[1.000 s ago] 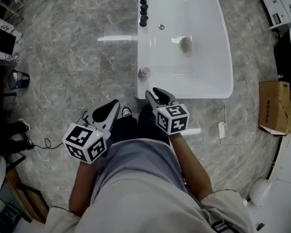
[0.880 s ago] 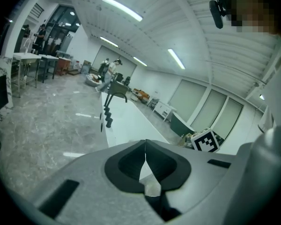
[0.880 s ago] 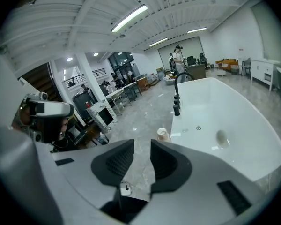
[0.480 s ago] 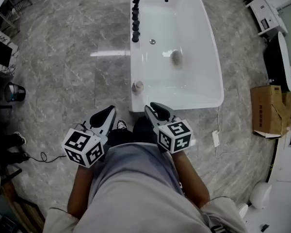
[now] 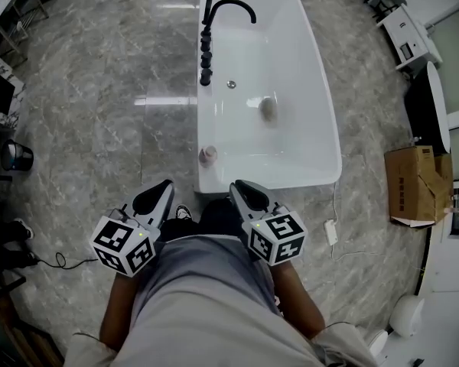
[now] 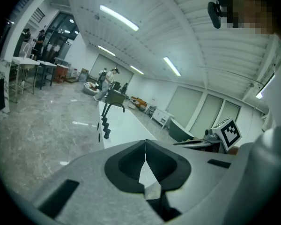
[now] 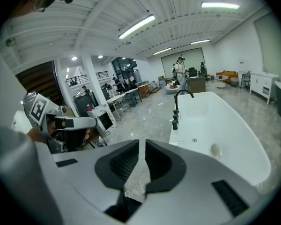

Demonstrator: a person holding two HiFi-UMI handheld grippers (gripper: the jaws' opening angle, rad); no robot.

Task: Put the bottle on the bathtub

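Head view: bottle [image 5: 208, 154] stands on the bathtub [image 5: 291, 180] rim at its near left corner, well apart from both tools; left gripper [image 5: 162, 188] is pressed together, empty; right gripper [image 5: 239, 186] is empty, its jaws have just been closing to a narrow slit; judged risk: the bottle sits close to the rim's edge, so any knock could tip it onto the floor

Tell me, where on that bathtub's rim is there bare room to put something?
The left rim between the black knobs and the small bottle is bare, as are the near rim right of the bottle and the long right rim of the bathtub. The faucet end is crowded.
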